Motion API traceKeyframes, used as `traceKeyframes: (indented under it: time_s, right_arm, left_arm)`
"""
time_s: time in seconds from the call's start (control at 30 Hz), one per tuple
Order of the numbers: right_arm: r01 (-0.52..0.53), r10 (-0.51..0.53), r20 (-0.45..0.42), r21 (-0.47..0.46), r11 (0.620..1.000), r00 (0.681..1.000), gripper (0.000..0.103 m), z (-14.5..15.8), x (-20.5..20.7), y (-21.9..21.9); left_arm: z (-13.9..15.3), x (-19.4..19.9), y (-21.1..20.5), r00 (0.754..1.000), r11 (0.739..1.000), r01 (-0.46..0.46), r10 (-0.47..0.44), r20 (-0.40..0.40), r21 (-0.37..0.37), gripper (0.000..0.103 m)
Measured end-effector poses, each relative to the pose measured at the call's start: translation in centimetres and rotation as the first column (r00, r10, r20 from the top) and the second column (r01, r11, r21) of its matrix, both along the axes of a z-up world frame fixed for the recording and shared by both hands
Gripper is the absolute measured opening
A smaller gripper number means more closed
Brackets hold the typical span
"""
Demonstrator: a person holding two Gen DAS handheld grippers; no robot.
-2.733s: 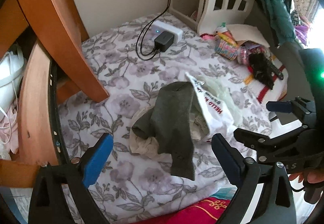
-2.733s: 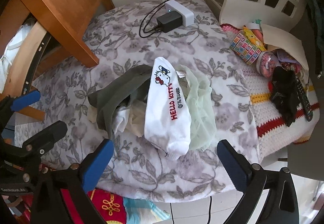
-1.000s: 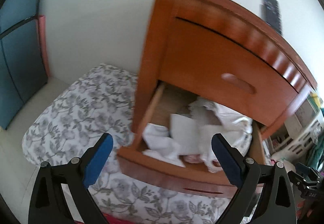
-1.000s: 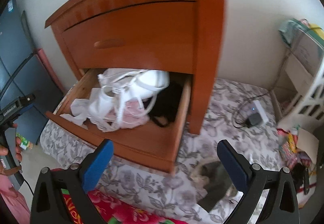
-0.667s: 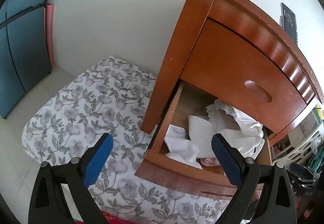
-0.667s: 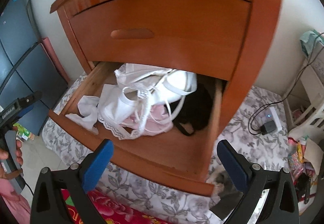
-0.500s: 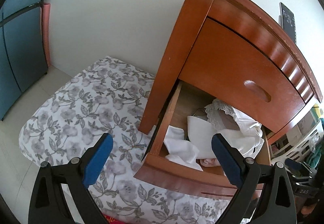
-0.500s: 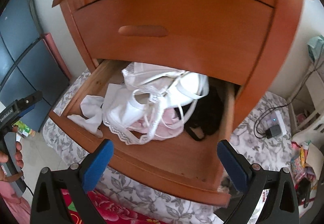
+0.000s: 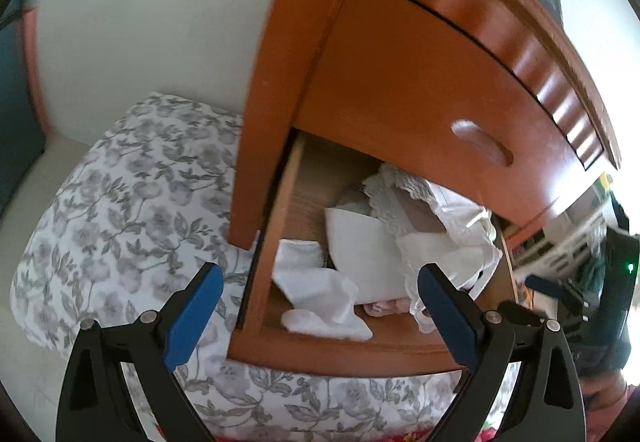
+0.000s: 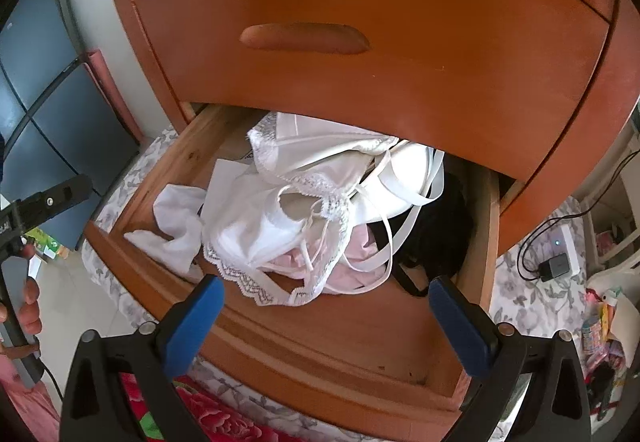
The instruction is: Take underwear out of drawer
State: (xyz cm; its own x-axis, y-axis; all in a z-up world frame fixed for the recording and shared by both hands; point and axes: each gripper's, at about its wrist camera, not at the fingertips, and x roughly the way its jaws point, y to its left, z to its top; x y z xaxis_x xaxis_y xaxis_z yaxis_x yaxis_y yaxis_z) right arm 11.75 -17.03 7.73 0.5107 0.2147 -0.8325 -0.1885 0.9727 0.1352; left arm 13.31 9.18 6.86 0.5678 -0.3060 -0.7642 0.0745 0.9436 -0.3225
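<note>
The lower drawer [image 10: 328, 334] of a wooden nightstand stands pulled out. Inside lies a heap of white lace underwear [image 10: 304, 202] over a pink piece [image 10: 352, 262], a black piece [image 10: 436, 234] at the right, and a crumpled white garment [image 10: 176, 226] at the left. My right gripper [image 10: 326, 316] hovers open over the drawer's front edge, just before the heap, holding nothing. In the left wrist view the drawer [image 9: 332, 354] shows from its left side, with the white garment [image 9: 320, 298] and the white heap [image 9: 404, 242]. My left gripper [image 9: 318, 302] is open and empty, in front of the drawer's left corner.
The shut upper drawer [image 10: 360, 42] overhangs the back of the open one. A floral sheet [image 9: 132, 210] covers the floor around the nightstand. A charger and cable [image 10: 554, 262] lie at the right. A dark cabinet [image 10: 44, 90] stands at the left.
Both grippers swung away from the pile of clothes on the sheet to face the nightstand, then closed in on the open drawer. Both stayed open and empty.
</note>
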Motion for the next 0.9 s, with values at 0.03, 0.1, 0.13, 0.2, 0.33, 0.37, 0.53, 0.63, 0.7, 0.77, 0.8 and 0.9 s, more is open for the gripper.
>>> traceKeyframes:
  time_s: [0.03, 0.1, 0.13, 0.2, 0.33, 0.37, 0.53, 0.63, 0.7, 0.77, 0.8, 0.9]
  right_arm:
    - [0.001, -0.001, -0.003, 0.002, 1.0, 1.0, 0.103, -0.1, 0.2, -0.1]
    - [0.003, -0.003, -0.013, 0.005, 1.0, 1.0, 0.103, -0.4, 0.6, -0.1]
    - [0.003, -0.003, -0.018, 0.005, 1.0, 1.0, 0.103, -0.5, 0.8, -0.2]
    - [0.003, -0.003, -0.023, 0.005, 1.0, 1.0, 0.103, -0.6, 1.2, -0.2]
    - [-0.001, 0.002, -0.031, 0.012, 1.0, 1.0, 0.103, -0.9, 1.7, -0.4]
    - [-0.003, 0.004, -0.031, 0.014, 1.0, 1.0, 0.103, -0.9, 1.9, -0.4]
    - [0.0, 0.0, -0.038, 0.019, 1.0, 0.999, 0.103, -1.2, 2.1, -1.1]
    - [0.005, -0.004, -0.044, 0.021, 1.0, 0.999, 0.103, -1.5, 2.3, -1.6]
    - [0.01, -0.009, -0.052, 0.022, 1.0, 0.999, 0.103, -1.8, 2.4, -1.9]
    - [0.016, -0.014, -0.062, 0.027, 1.0, 0.998, 0.103, -2.2, 2.5, -2.1]
    - [0.017, -0.015, -0.064, 0.031, 0.999, 0.998, 0.103, -2.3, 2.5, -2.2]
    - [0.014, -0.012, -0.069, 0.038, 0.999, 0.998, 0.103, -2.5, 2.6, -2.5]
  left_arm:
    - [-0.1, 0.5, -0.3, 1.0, 1.0, 0.026, -0.026, -0.014, -0.001, 0.098]
    - [-0.3, 1.7, -0.8, 0.996, 0.997, 0.074, -0.075, -0.049, -0.006, 0.098]
    - [-0.4, 2.2, -1.1, 0.994, 0.996, 0.088, -0.088, -0.071, 0.007, 0.098]
    - [-0.8, 3.3, -2.0, 0.985, 0.99, 0.138, -0.135, -0.107, 0.029, 0.098]
    - [-1.9, 5.1, -3.2, 0.966, 0.98, 0.191, -0.178, -0.185, 0.052, 0.098]
    - [-2.2, 5.5, -3.4, 0.961, 0.978, 0.204, -0.19, -0.199, 0.053, 0.098]
    - [-3.6, 6.5, -5.0, 0.933, 0.952, 0.277, -0.234, -0.273, 0.129, 0.096]
    - [-4.1, 7.0, -6.1, 0.919, 0.931, 0.319, -0.258, -0.298, 0.178, 0.096]
    - [-4.2, 7.5, -6.7, 0.914, 0.921, 0.331, -0.258, -0.313, 0.206, 0.096]
    - [-4.4, 7.8, -7.2, 0.905, 0.915, 0.348, -0.27, -0.328, 0.205, 0.096]
    - [-4.6, 7.9, -7.4, 0.899, 0.912, 0.357, -0.278, -0.338, 0.202, 0.09]
    - [-4.9, 7.7, -8.5, 0.885, 0.891, 0.397, -0.307, -0.351, 0.221, 0.08]
